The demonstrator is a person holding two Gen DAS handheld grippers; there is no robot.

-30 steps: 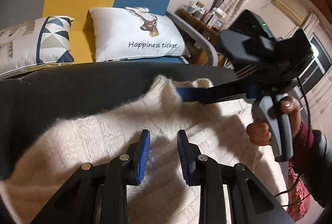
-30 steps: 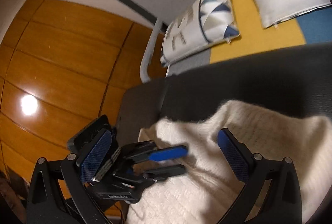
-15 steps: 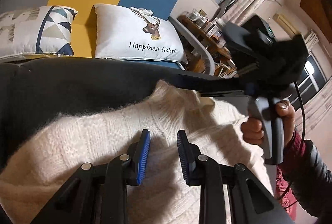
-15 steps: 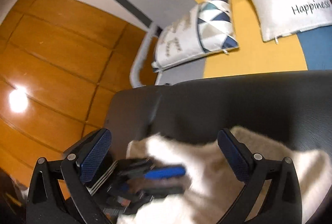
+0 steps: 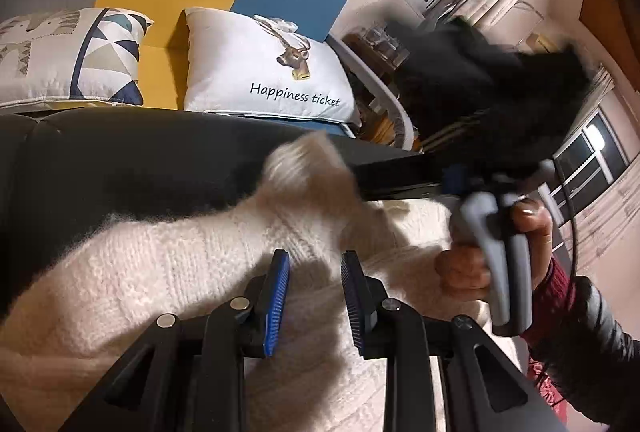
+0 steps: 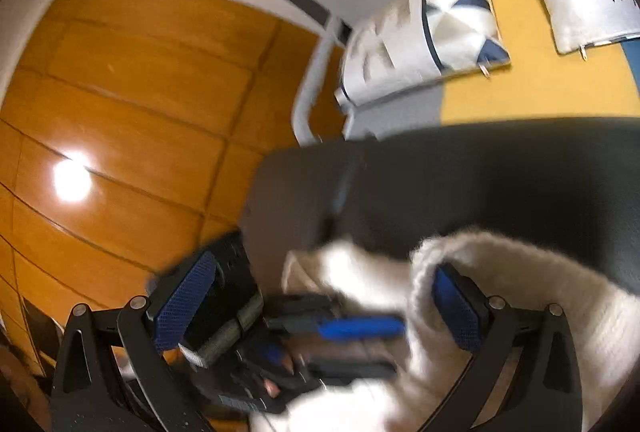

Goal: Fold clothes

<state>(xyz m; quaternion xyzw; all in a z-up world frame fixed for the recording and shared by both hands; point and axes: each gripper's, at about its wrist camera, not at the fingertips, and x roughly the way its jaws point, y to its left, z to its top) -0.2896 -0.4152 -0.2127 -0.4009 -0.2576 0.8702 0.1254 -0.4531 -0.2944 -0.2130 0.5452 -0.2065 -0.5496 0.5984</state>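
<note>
A fluffy white sweater (image 5: 168, 272) lies on a dark cushion (image 5: 120, 152), stretching long from the lower left of the frame up to a blurry raised corner near the middle. The left gripper (image 5: 314, 296) hangs over it with fingers a little apart, holding nothing. The right gripper (image 6: 320, 308) has fingers spread wide, one touching the wool, and a white pillow (image 5: 264, 72) at upper middle reads "Happiness ticket".
</note>
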